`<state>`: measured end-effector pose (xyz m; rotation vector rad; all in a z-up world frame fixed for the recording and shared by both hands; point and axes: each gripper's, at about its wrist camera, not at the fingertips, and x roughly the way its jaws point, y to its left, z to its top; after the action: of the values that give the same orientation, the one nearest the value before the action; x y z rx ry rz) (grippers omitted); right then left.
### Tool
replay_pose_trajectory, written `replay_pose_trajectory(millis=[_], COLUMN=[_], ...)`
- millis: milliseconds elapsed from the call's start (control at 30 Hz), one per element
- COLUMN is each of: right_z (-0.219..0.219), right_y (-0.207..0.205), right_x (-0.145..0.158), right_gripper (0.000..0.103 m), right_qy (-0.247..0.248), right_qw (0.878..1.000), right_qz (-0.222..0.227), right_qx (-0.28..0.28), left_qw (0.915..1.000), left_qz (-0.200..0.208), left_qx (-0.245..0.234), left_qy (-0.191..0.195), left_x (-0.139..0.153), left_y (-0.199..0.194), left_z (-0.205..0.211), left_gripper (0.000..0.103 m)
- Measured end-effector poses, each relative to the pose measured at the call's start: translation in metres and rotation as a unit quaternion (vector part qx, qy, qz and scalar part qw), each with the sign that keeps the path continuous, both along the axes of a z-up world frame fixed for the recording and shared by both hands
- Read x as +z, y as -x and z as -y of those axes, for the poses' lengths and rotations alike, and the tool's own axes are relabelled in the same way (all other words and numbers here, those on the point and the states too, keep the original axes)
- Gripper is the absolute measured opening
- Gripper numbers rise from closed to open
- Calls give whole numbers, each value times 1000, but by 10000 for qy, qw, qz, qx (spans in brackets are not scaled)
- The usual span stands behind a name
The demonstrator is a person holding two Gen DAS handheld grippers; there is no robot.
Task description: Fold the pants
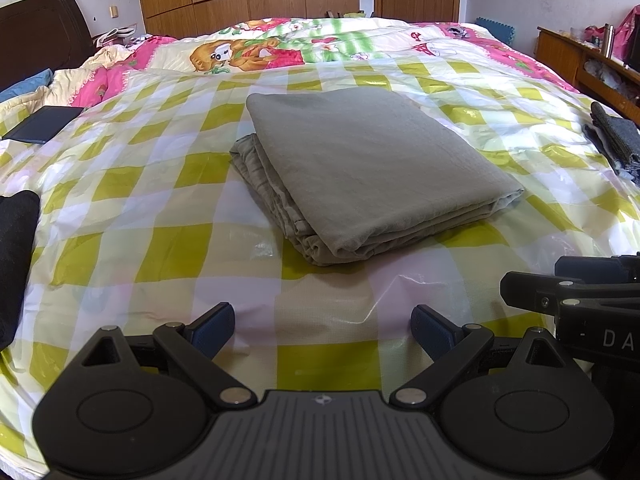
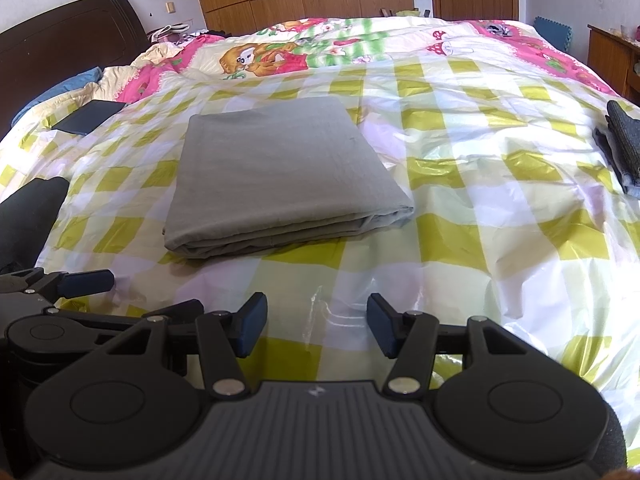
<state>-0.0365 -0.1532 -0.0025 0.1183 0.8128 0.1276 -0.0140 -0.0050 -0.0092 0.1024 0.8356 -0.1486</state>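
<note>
From my left wrist camera, the folded grey-green pants point(image 1: 360, 168) lie on the checked plastic sheet point(image 1: 160, 208) spread over the bed, ahead of and slightly right of my left hand-held gripper point(image 1: 323, 326), whose jaws stand open over bare sheet with nothing between them; the bundle's long axis runs away from me and tilts leftward, its stacked layer edges facing me and to the left. Part of my right hand-held gripper point(image 1: 568, 296) pokes in at the lower right edge, cut off by the frame. From my right wrist camera, the same pants point(image 2: 276, 176) sit ahead and to the left of my right hand-held gripper point(image 2: 316, 326), jaws apart and empty, with the left one's finger point(image 2: 84, 282) visible at the left edge. Both hang short of the near fold, apart from the cloth; I judge the left the nearer, only slightly. The folding looks finished or nearly so. Hard to make out: how many layers are stacked, where the waistband lies, and the dark garments point(image 2: 626, 144) cut off at the right edge.
</note>
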Motion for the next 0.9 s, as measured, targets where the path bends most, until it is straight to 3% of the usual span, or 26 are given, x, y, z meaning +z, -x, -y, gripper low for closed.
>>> replay_pose_trajectory(millis=[900], right_z=[-3], right_y=[3], right_x=[2], right_gripper=[56], right_qy=[96], right_qw=[9999], right_qz=[53], right_qx=[-4], left_qw=[10000], left_qz=[30], left_qx=[-11], left_qy=[-13], left_x=[0], left_y=[3], left_z=[0], left_gripper=[103])
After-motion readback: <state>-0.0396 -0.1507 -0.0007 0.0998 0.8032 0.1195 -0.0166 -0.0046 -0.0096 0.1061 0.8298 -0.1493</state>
